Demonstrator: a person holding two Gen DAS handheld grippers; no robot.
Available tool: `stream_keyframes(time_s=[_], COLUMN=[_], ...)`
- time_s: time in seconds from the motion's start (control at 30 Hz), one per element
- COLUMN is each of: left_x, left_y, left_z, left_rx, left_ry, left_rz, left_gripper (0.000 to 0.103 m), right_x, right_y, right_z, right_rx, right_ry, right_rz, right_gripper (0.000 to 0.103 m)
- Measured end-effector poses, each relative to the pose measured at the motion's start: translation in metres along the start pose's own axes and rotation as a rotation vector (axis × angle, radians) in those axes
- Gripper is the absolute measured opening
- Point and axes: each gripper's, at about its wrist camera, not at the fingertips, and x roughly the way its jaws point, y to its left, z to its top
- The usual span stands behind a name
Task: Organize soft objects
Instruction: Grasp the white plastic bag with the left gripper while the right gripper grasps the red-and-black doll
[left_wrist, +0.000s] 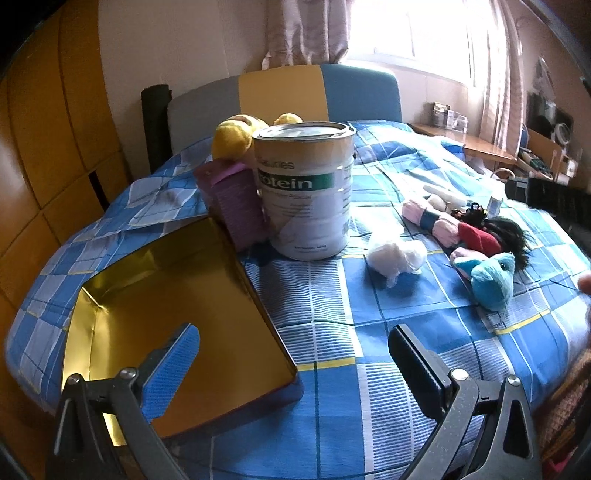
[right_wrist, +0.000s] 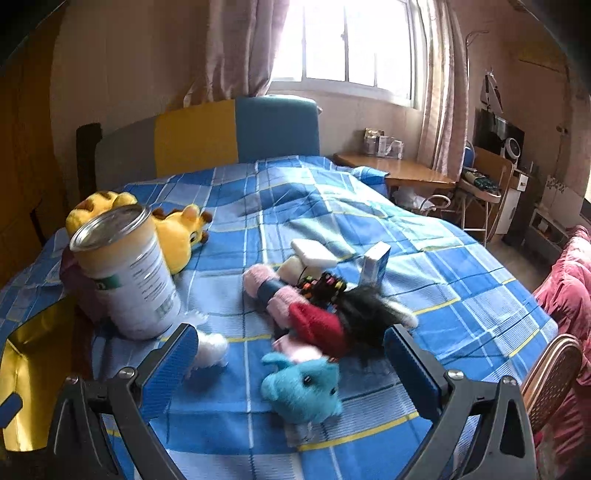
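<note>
On the blue checked bed lie soft things: a teal plush toy (right_wrist: 301, 391) (left_wrist: 489, 280), a doll with red top, pink limbs and black hair (right_wrist: 325, 317) (left_wrist: 476, 236), a white fluffy wad (left_wrist: 397, 258) (right_wrist: 210, 349), and a yellow plush animal (right_wrist: 173, 230) (left_wrist: 231, 136). An open gold-lined tin box (left_wrist: 177, 317) (right_wrist: 33, 369) lies at the left. My left gripper (left_wrist: 295, 369) is open and empty over the box's right rim. My right gripper (right_wrist: 291, 369) is open and empty, hovering just above the teal plush.
A tall protein can (left_wrist: 306, 188) (right_wrist: 125, 273) and a purple box (left_wrist: 236, 206) stand behind the tin box. A small white box (right_wrist: 314, 253) and a blue carton (right_wrist: 375, 264) lie past the doll. A desk (right_wrist: 395, 171) and chair (right_wrist: 550, 373) flank the bed's right side.
</note>
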Motion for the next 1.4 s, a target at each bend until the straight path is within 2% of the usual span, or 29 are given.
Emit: stream_keyframes(time_s=[0.27, 0.37, 0.43, 0.47, 0.57, 0.67, 0.77, 0.87, 0.93, 1.03, 1.27, 1.4], left_x=[0.003, 0.010, 0.018, 0.023, 0.030, 0.036, 0.047, 0.061, 0.074, 0.097, 0.147, 0.172], left_y=[-0.007, -0.008, -0.010, -0.013, -0.025, -0.031, -0.039, -0.047, -0.054, -0.069, -0.093, -0.098], left_z=[0.000, 0.003, 0.005, 0.006, 0.007, 0.011, 0.022, 0.038, 0.049, 0.062, 0.076, 0.081], left_rx=[0.027, 0.012, -0.002, -0.002, 0.041, 0.043, 0.040, 0.028, 0.013, 0.006, 0.004, -0.022], left_ry=[0.009, 0.056, 0.116, 0.148, 0.169, 0.195, 0.205, 0.214, 0.229, 0.241, 0.255, 0.297], left_rz=[-0.045, -0.161, -0.209, -0.219, -0.239, -0.313, -0.351, -0.380, -0.384, -0.359, -0.300, -0.313], left_gripper=[0.103, 0.103, 0.103, 0.103, 0.101, 0.097, 0.096, 0.096, 0.095, 0.081, 0.082, 0.082], right_x=[0.016, 0.031, 0.046, 0.056, 0.082, 0.102, 0.109, 0.111, 0.112, 0.109, 0.115, 0.117], right_y=[-0.027, -0.041, -0.049, -0.053, -0.065, -0.076, -0.084, -0.084, -0.086, -0.098, -0.116, -0.123], right_z=[0.032, 0.047, 0.053, 0.055, 0.053, 0.041, 0.039, 0.037, 0.037, 0.038, 0.038, 0.037], right_rx=[0.016, 0.022, 0.025, 0.027, 0.031, 0.037, 0.093, 0.088, 0.105, 0.175, 0.283, 0.328], right_ry=[-0.061, -0.092, -0.098, -0.089, -0.051, 0.003, 0.044, 0.056, 0.060, 0.061, 0.091, 0.102], right_rz=[-0.044, -0.043, -0.057, -0.067, -0.072, -0.086, -0.066, -0.069, -0.066, -0.043, -0.001, 0.022], right_gripper=[0.103, 0.103, 0.103, 0.103, 0.103, 0.103, 0.103, 0.103, 0.103, 0.103, 0.103, 0.103])
